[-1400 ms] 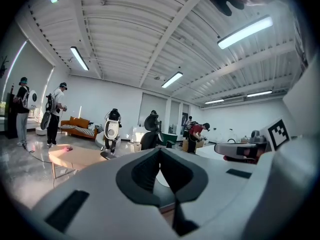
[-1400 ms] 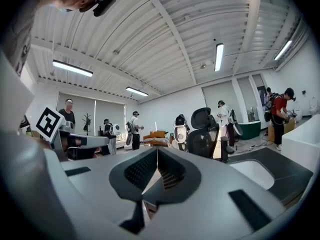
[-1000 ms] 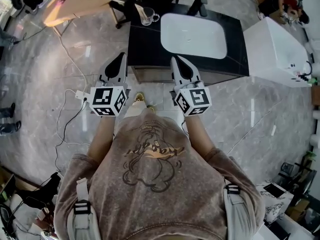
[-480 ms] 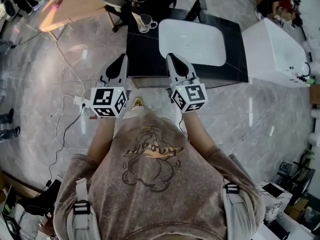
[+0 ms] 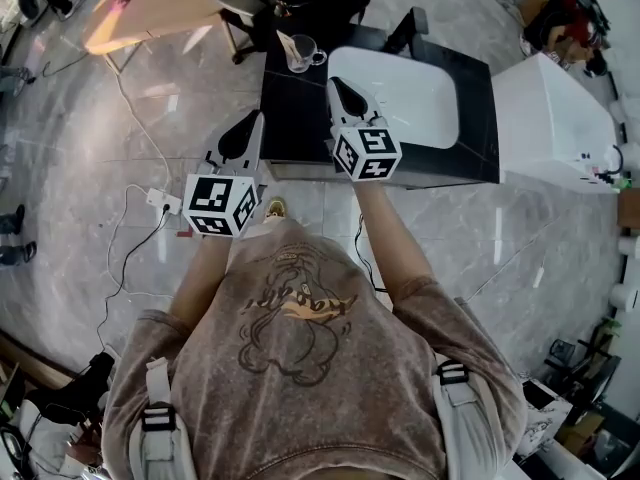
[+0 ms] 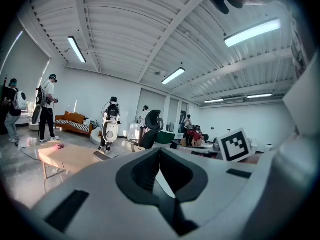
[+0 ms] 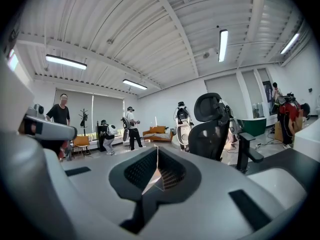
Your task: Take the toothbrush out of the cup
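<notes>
At the far left corner of the black counter point(image 5: 290, 118) the glass cup point(image 5: 303, 56) stands upright, its handle turned toward the white basin point(image 5: 410, 88). A pale slanted stick inside it reads as the toothbrush point(image 5: 288, 46), though it is too small in the head view to say more. So the toothbrush is in the cup, and by my judgement nothing of the task is done yet. My right gripper point(image 5: 341, 89) is out over the counter at the basin's left edge. It points roughly toward the cup but is well short of it. Its jaws are clenched tip to tip with nothing between them, which is plain in the right gripper view. My left gripper point(image 5: 244, 128) hangs just off the counter's near left corner, over the floor, also well apart from the cup. The left gripper view shows its pads meeting at the tips, empty. Neither gripper view has the cup in frame. By my reckoning, what is left is to close the gap, part one pair of jaws, take the brush by its upper end and lift it clear of the rim. I might steady the cup with the other gripper, since the glass looks light enough to tip.
</notes>
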Available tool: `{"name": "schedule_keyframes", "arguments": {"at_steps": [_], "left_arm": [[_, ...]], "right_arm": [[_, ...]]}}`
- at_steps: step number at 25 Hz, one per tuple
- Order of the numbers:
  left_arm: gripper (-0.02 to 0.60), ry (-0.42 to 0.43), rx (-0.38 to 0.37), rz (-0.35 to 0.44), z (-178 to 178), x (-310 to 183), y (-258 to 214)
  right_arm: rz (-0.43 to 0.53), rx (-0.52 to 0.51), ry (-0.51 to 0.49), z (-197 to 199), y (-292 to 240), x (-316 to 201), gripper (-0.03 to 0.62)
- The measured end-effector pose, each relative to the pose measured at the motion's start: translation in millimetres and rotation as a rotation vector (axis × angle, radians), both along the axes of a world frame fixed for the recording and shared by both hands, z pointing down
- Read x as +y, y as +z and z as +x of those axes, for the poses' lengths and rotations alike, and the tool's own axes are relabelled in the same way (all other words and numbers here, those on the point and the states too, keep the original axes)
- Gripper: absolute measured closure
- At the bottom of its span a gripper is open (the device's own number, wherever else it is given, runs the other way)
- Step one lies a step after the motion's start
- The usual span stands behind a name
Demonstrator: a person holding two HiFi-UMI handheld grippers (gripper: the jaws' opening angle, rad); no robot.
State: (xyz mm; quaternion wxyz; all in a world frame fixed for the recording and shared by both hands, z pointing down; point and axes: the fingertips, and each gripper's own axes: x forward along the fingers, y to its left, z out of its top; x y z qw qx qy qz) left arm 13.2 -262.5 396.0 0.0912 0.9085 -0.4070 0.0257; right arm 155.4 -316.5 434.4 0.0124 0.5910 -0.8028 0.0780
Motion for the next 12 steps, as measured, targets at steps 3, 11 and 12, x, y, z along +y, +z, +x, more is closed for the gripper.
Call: {"name": "schedule_keyframes", "arguments": {"at_steps": [3,11,12], "left_arm": [[0.565,-0.006,0.003,-0.005,-2.6,-2.2,0.7],[0.565,-0.017,-0.003,-0.020,-11.6,-11.7,6.1],[0.565,-0.018,-0.003,-0.022,-12.5,-13.3,6.6]], "right_arm": [[-0.018,0.005,0.000,0.5,9.7,-23.4,0.576],[-0.066,0.040,-0.023,-6.7,37.8,-76.6,0.576],[-0.070,0.044,-0.029,-8.7,39.9,-81.2,0.576]]}}
